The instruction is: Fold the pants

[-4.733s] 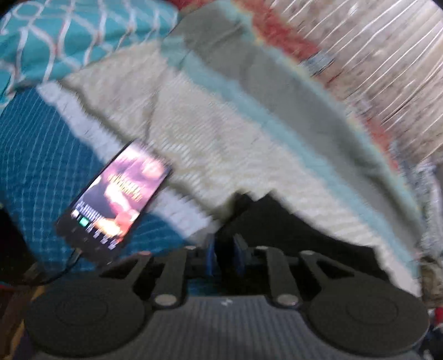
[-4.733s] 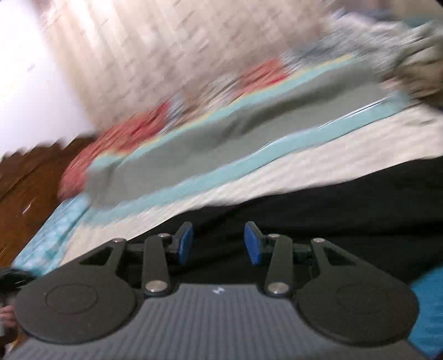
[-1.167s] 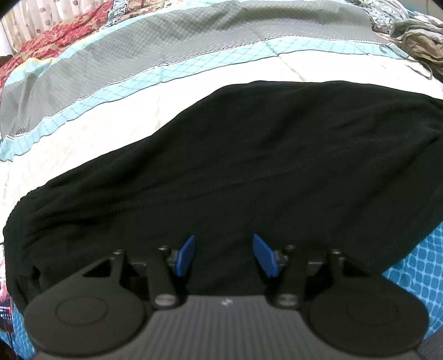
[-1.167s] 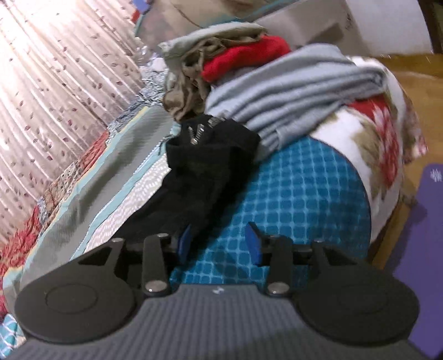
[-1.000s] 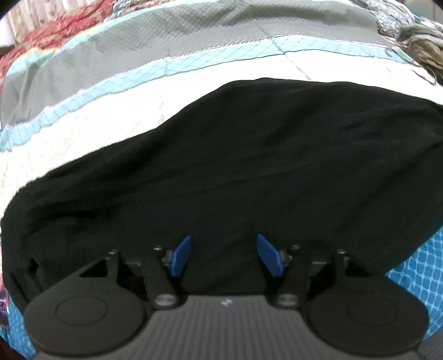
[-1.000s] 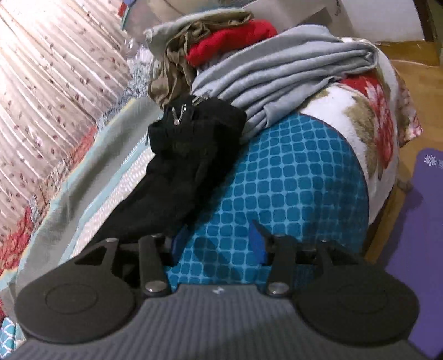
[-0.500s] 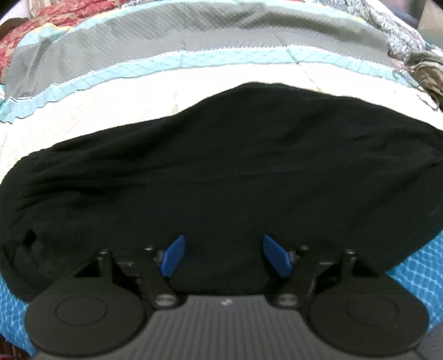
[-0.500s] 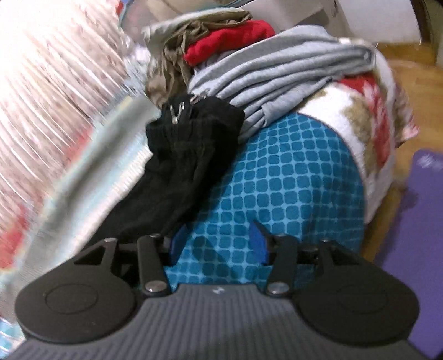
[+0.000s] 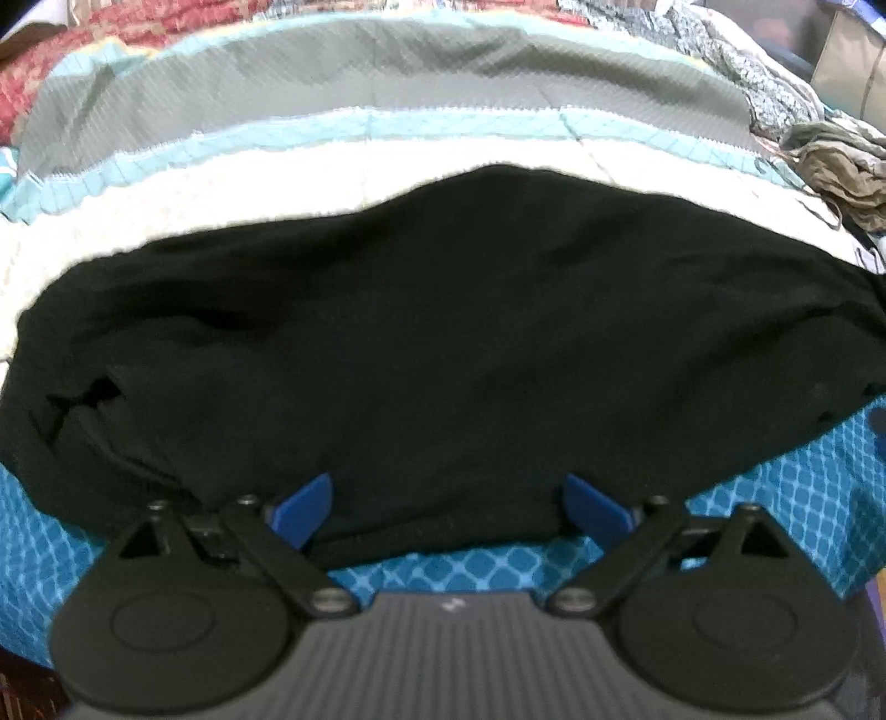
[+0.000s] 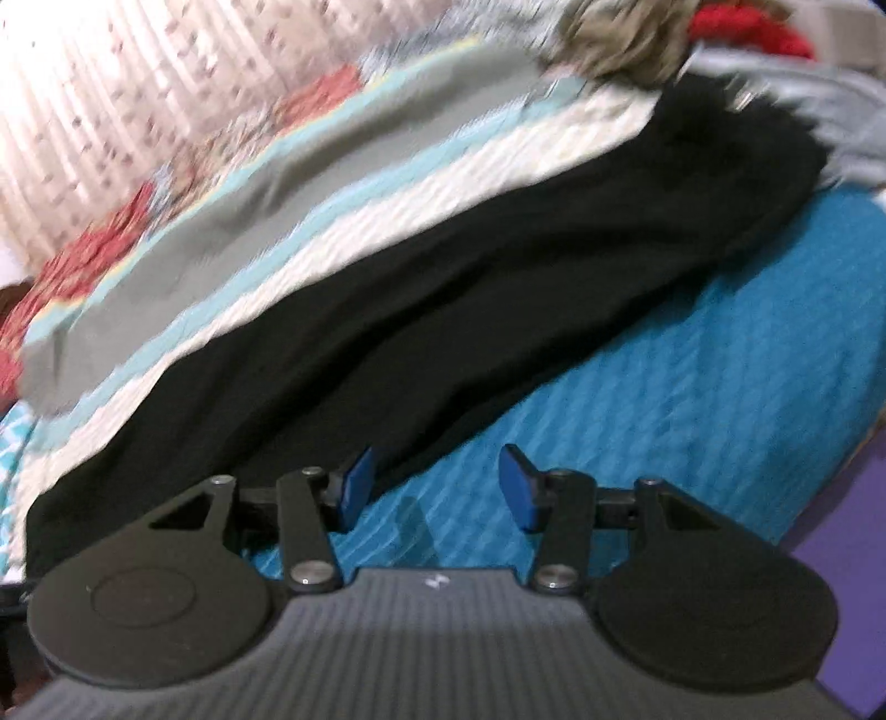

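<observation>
Letting go: left tool (image 9: 448, 507) has just spread wide over the pants (image 9: 443, 332); right tool (image 10: 437, 493) half-open, empty. Next, grip an end to fold.

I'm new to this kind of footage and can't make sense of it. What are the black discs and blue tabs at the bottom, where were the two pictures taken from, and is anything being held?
Each picture comes from a camera mounted on a hand-held gripper, looking forward along its two fingers. The black discs and arms are the gripper's own body; the blue tabs are its finger pads. One view shows the left gripper, its jaws spread wide, having just been opening. The other shows the right gripper, jaws apart over the blue bedspread. Black pants lie on the bed, across a striped quilt, with a clothes pile at one end. Neither gripper holds anything.
</observation>
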A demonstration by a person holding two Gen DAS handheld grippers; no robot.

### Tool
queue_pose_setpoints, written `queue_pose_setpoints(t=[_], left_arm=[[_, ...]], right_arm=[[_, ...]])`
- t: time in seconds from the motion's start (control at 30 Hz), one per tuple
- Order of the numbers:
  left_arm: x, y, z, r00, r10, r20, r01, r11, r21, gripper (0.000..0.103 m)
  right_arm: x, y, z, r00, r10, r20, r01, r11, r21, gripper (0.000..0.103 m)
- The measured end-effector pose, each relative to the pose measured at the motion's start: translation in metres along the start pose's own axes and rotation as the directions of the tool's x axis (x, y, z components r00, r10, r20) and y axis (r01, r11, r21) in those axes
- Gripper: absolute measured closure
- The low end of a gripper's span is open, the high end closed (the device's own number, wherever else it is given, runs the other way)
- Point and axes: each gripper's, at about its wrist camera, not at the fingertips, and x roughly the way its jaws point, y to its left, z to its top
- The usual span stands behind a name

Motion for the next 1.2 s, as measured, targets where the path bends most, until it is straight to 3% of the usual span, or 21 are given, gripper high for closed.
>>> queue_pose_setpoints(t=[0.07,0.2,0.37,0.67,0.87,1.1,1.2], left_arm=[[0.006,0.003,-0.002,0.999,-0.036,-0.023,0.036,0.999,-0.013,0.000],[0.012,0.005,-0.001,0.998,-0.055,-0.030,0.055,0.998,-0.023,0.000],[0.013,0.001,-0.004,0.999,-0.036,-0.038,0.037,0.999,0.024,0.000],[0.008,-0.002,-0.007,0.999,-0.028,-0.025,0.029,0.999,0.037,0.000],[0.004,-0.013,-0.009,1.000,0.009,-0.022,-0.007,0.997,0.079,0.000],[-0.024,-0.018,0.000,0.995,-0.004,0.104,-0.004,0.997,0.081,0.000],[-0.028,-0.019,0.005,0.993,-0.030,0.115,0.023,0.998,0.061,0.001]], right_arm=[[0.009,0.002,-0.006,0.998,0.013,-0.061,-0.013,1.000,0.014,0.047],[0.006,0.003,-0.009,0.999,0.016,-0.046,-0.016,1.000,0.000,0.040],[0.004,-0.004,-0.010,0.999,0.048,-0.017,-0.046,0.996,0.073,0.030],[0.009,0.009,-0.014,0.995,0.101,-0.024,-0.101,0.995,0.017,0.006],[0.009,0.003,-0.014,0.989,0.145,-0.023,-0.144,0.989,0.033,0.003],[0.008,-0.003,-0.013,0.984,0.178,-0.025,-0.178,0.984,0.014,0.003],[0.003,-0.004,-0.013,0.982,0.186,-0.026,-0.186,0.982,0.017,0.004]])
